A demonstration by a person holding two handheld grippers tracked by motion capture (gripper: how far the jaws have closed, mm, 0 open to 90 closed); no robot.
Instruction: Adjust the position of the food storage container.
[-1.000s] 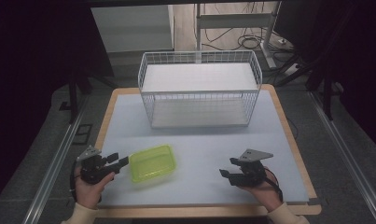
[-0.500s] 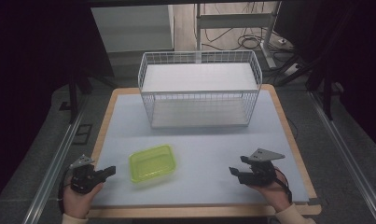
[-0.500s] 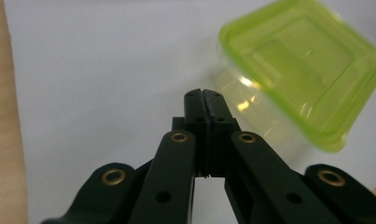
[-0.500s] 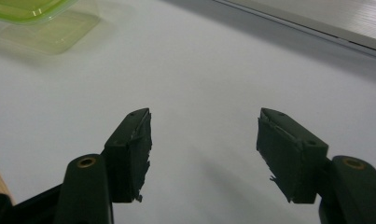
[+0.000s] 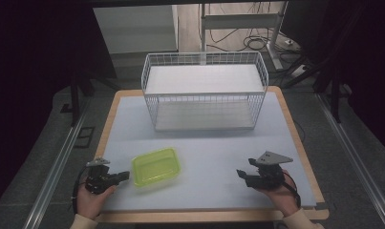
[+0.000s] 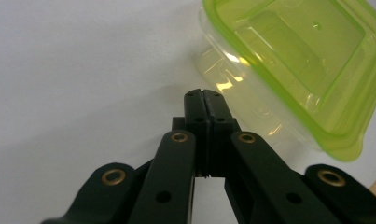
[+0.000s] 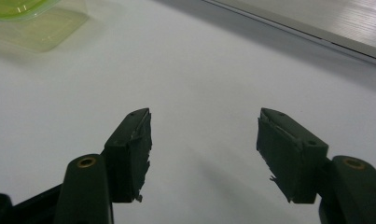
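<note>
Left fingers: jaws of the left gripper pressed together with nothing between them, tips just beside the near edge of the green container but apart from it.
Right fingers: jaws of the right gripper spread wide over bare mat, holding nothing.
Green container: one translucent lime-green plastic box with rounded corners, resting on the grey mat at front left, between the two grippers and nearer the left one; nothing visible inside it.
Wire basket: one white wire basket at the back of the mat, well apart from the green container; nothing visible inside it.
Hands: two, one at each front corner of the mat, each holding a gripper.
Count: two containers, two grippers.
</note>
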